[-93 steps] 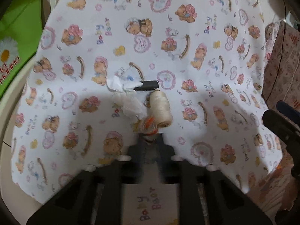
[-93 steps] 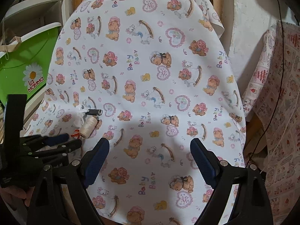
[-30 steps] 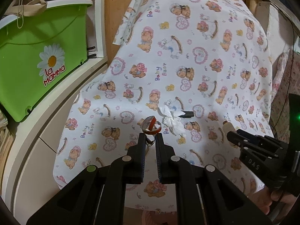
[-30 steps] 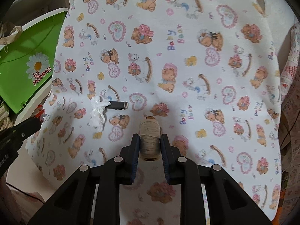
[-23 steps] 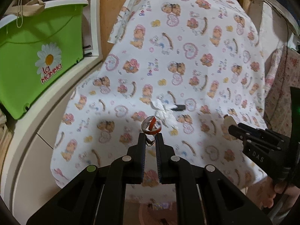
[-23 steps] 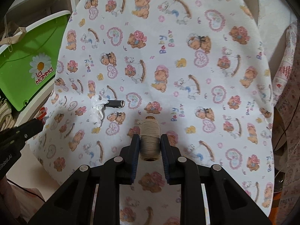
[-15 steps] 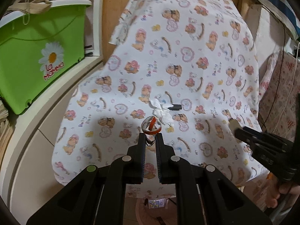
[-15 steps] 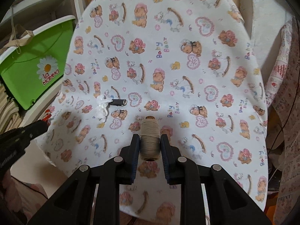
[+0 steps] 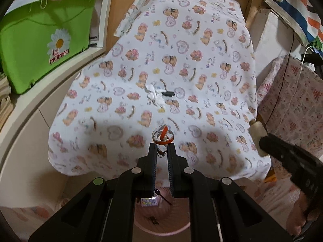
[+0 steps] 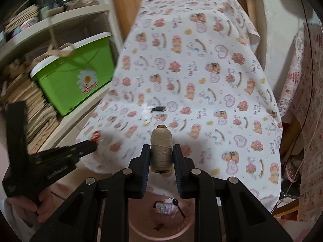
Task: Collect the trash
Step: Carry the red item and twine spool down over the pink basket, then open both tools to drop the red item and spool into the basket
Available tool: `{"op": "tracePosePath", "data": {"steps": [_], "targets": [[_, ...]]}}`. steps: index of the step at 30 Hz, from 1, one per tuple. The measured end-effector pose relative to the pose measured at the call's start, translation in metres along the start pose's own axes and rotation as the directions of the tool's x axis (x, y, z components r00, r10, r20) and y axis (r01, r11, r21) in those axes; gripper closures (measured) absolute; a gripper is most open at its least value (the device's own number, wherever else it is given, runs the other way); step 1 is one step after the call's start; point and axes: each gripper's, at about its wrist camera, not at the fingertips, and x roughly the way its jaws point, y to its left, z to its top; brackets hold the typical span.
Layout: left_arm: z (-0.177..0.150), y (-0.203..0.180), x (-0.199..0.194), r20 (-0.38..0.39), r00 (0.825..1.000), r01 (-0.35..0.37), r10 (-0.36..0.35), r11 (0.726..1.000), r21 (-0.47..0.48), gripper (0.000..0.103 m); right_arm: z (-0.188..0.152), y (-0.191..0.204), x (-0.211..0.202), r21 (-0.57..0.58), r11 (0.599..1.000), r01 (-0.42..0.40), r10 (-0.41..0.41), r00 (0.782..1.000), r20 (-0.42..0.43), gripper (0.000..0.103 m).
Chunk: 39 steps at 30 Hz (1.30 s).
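Both grippers have drawn back over the pink bin point(image 9: 161, 225): left gripper point(image 9: 162, 151) pinches an orange ring point(image 9: 162, 135), right gripper point(image 10: 161, 155) clamps a thread spool point(image 10: 161, 149).

Right tool point(image 10: 161, 153) grips thread spool point(image 10: 161, 151) above pink bin point(image 10: 141, 227).

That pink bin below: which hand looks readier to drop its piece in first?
Probably the right. The right gripper holds the thread spool directly above the pink bin; the left gripper, with its plastic ring, sits nearer the rim.
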Motion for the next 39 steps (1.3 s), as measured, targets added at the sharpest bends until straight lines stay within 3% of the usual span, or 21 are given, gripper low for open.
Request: {"op": "tracePosePath", "data": {"steps": [10, 16, 22, 29, 35, 39], "targets": [[-0.016, -0.002, 0.023, -0.126, 0.992, 0.026, -0.023, 0.999, 0.02, 0.093, -0.028, 0.003, 0.025, -0.012, 1.0, 0.009, -0.011, 0.992, -0.129, 0.079], [-0.03, -0.013, 0.039, -0.246, 0.965, 0.102, -0.089, 0.994, 0.041, 0.093, -0.038, -0.002, 0.046, 0.015, 1.0, 0.008, -0.004, 0.973, -0.232, 0.079], [-0.045, -0.019, 0.051, -0.294, 0.955, 0.062, -0.041, 0.996, 0.064, 0.093, -0.053, -0.012, 0.067, 0.031, 0.999, 0.029, -0.017, 0.95, -0.313, 0.079], [-0.067, -0.018, 0.084, -0.407, 0.913, 0.053, -0.029, 0.997, 0.049, 0.093, -0.074, -0.016, 0.092, 0.042, 0.998, 0.041, -0.021, 0.92, -0.391, 0.079], [-0.081, -0.01, 0.114, -0.453, 0.889, -0.025, 0.065, 0.995, 0.093, 0.092, -0.088, -0.028, 0.112, 0.065, 0.995, 0.077, -0.042, 0.9, -0.433, 0.079], [-0.09, -0.006, 0.137, -0.491, 0.867, -0.049, 0.087, 0.995, 0.091, 0.092, -0.096, -0.036, 0.127, 0.085, 0.992, 0.098, -0.048, 0.888, -0.458, 0.079]]}}
